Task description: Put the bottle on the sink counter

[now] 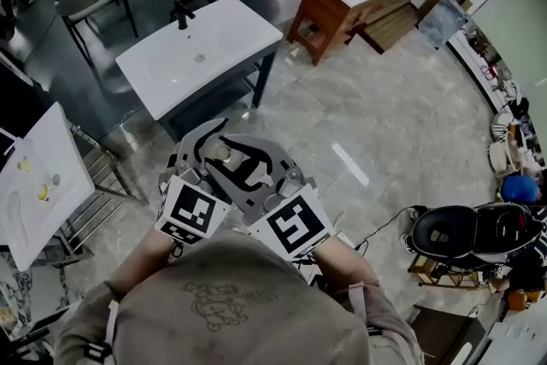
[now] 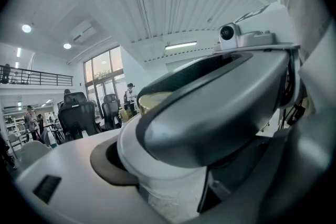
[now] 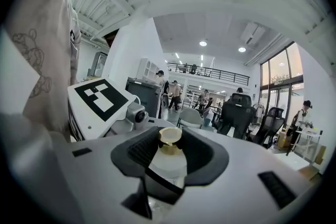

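On the head view I see the left gripper (image 1: 202, 151) and right gripper (image 1: 258, 168) meeting around the upright bottle (image 1: 220, 152), well apart from the white sink counter (image 1: 224, 32). On the left gripper view, its pads clamp the bottle's white body. On the right gripper view, both pads clasp the shoulder beneath the gold cap.
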Demonstrator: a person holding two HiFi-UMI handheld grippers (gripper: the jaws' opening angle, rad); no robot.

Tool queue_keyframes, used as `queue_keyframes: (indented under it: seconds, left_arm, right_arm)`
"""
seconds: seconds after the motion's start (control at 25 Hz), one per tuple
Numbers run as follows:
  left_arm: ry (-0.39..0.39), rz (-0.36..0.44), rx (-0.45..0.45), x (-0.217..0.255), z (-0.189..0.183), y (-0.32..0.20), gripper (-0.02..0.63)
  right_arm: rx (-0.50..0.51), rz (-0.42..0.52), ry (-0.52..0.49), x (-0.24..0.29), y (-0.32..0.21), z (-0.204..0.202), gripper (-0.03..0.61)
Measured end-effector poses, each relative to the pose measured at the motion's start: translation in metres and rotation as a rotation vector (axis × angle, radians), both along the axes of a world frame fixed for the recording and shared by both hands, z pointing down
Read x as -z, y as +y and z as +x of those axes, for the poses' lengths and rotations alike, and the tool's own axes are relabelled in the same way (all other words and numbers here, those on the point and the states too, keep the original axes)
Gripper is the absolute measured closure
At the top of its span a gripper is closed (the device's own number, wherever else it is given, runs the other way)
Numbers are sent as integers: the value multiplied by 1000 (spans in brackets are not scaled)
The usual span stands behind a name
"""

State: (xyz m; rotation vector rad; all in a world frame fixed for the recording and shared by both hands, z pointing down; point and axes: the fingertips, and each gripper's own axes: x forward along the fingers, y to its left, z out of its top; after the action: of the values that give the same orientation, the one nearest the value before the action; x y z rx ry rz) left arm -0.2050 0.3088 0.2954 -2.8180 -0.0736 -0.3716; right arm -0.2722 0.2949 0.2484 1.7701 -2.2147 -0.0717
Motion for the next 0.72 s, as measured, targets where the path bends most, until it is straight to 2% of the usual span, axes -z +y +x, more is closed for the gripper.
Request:
queue_keyframes:
  seconds: [0.36,0.72]
  left_arm:
    - [-7,11,-15,-9,34,12,279]
    - [-10,33,-28,-21,67,-3,279]
  right_arm:
    - [-18,16,-18,-8,11,34,431]
    - [-43,24,-19,-20,-4,68,431]
